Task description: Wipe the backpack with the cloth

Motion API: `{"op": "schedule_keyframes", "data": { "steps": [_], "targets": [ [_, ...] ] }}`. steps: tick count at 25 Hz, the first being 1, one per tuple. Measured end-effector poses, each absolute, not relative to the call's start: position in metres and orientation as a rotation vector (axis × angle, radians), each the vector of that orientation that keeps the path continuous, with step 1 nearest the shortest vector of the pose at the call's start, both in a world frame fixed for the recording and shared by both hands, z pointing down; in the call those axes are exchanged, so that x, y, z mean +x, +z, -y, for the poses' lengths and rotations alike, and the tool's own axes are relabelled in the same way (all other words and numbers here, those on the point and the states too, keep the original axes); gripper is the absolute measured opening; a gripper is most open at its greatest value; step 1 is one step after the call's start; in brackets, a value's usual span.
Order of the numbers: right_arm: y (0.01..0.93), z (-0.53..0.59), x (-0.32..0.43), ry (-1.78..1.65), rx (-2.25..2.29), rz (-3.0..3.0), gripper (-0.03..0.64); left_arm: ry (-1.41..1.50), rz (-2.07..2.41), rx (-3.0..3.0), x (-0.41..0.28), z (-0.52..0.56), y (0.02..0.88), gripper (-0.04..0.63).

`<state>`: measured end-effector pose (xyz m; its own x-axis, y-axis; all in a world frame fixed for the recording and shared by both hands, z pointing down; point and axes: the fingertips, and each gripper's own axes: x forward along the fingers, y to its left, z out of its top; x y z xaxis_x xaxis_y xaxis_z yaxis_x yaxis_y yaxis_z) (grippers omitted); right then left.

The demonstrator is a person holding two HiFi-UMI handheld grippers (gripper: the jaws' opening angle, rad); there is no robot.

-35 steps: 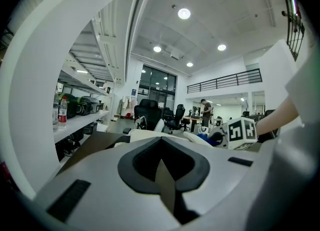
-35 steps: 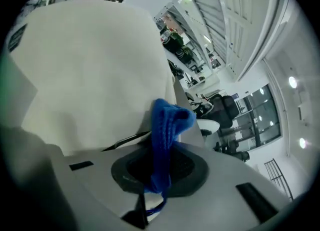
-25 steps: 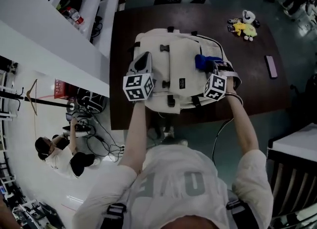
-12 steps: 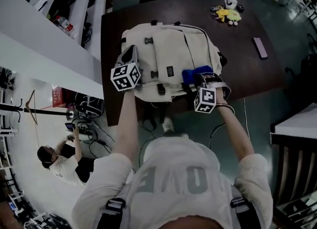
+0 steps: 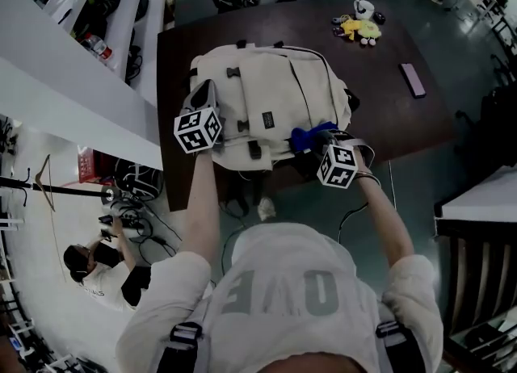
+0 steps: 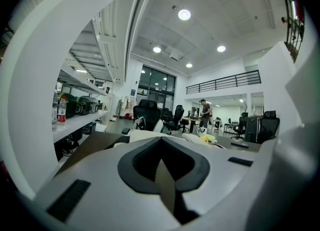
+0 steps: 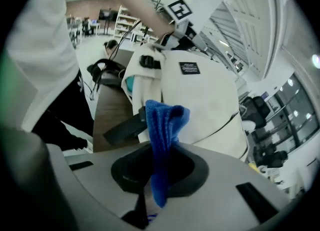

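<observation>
My right tool (image 5: 317, 141) clamps the limp blue cloth (image 5: 300, 136) by one bunched end, frame centre; my closed left tool (image 5: 203, 97) sits at the soft, yielding backpack's (image 5: 271, 89) left edge.

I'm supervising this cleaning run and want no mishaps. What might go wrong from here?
The backpack lies at the table's near edge, with only the shut left gripper at its side; a wipe toward the person may drag it off.
The right gripper pinches the blue cloth by one bunched fold, which may slip out.
The cloth may snag on the black strap beside it.
</observation>
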<state>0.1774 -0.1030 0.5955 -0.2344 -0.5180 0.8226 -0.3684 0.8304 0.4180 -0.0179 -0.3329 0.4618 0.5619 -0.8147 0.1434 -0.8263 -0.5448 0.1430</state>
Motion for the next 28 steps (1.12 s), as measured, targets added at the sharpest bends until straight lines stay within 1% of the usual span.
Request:
{"op": "schedule_keyframes", "data": {
  "steps": [3,8,12,19,22,25,28],
  "targets": [
    [0.561,0.126,0.193,-0.106,0.664,1.946,0.038,0.088,1.381,2.61,-0.016,0.332,0.461,0.003],
    [0.49,0.227,0.256,-0.26,0.889,1.815,0.038,0.09,1.391,2.61,-0.016,0.333,0.462,0.003],
    [0.472,0.296,0.282,-0.305,0.961,1.72,0.038,0.09,1.381,2.607,-0.016,0.331,0.464,0.003],
    [0.51,0.365,0.301,-0.314,0.93,1.575,0.038,0.071,1.369,2.597,-0.015,0.329,0.462,0.003],
    [0.547,0.365,0.293,-0.258,0.865,1.581,0.038,0.071,1.373,2.597,-0.017,0.329,0.461,0.003],
    [0.579,0.358,0.285,-0.274,0.813,1.564,0.038,0.067,1.373,2.598,-0.017,0.332,0.46,0.003],
    [0.589,0.35,0.285,-0.276,0.856,1.55,0.038,0.068,1.372,2.599,-0.016,0.332,0.46,0.003]
  ]
}}
